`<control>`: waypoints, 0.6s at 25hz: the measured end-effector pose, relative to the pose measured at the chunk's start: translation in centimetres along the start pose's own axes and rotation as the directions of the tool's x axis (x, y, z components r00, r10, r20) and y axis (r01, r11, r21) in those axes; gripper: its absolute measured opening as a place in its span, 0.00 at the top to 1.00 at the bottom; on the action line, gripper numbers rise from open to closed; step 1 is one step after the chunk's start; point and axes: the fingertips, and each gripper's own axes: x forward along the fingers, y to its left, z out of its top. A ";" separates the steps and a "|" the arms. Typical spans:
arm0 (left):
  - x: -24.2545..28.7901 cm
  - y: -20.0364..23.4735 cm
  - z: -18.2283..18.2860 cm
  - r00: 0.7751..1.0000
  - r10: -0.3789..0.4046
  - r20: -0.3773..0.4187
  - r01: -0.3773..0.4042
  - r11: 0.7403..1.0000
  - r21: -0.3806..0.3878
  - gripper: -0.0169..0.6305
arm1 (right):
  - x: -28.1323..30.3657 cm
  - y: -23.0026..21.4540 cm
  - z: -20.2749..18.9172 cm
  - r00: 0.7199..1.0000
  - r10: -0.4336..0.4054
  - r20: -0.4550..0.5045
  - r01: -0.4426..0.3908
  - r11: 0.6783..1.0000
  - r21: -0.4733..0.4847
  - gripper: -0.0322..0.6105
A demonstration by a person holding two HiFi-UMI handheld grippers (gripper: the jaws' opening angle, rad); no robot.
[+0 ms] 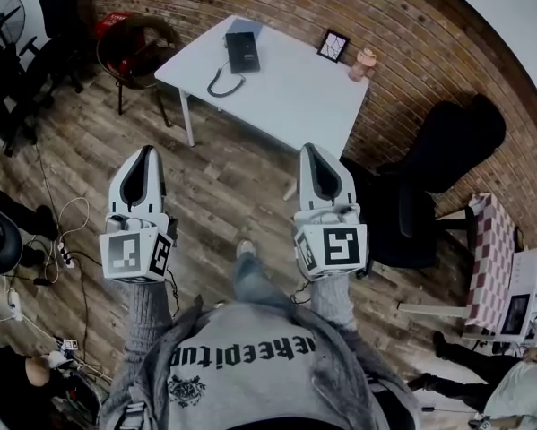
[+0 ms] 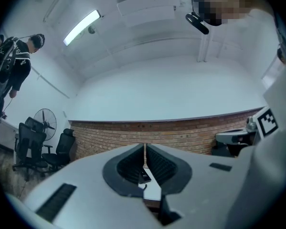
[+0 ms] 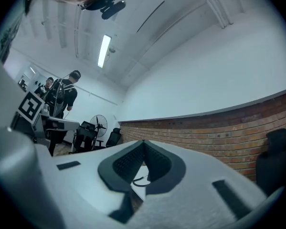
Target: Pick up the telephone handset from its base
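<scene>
Approach stage, I judge: left hand-held gripper [image 1: 145, 150] and right hand-held gripper [image 1: 316, 149] closed, empty, mid-frame. The telephone [image 1: 242, 51] sits on the white counter [image 1: 295, 92], upper centre — well apart. Next: near it, open one.

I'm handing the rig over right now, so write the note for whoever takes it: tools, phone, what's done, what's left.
Left tool: shut, empty, over the wooden floor, short of the table.
Right tool: shut, empty, level with the left one, also short of the table.
Telephone: on the table's far-left part, with its coiled cord in front. The handset is too small to pick out and is apparently on the base.
Done: nothing; neither tool touches the phone.
Left: reach the table, open a tool, grip the handset, lift it off.
</scene>
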 end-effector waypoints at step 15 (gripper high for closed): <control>15.0 -0.6 -2.5 0.999 0.037 0.004 -0.037 0.999 0.022 0.95 | 13.4 -8.7 -3.0 0.997 0.070 0.017 -0.070 0.997 0.011 0.95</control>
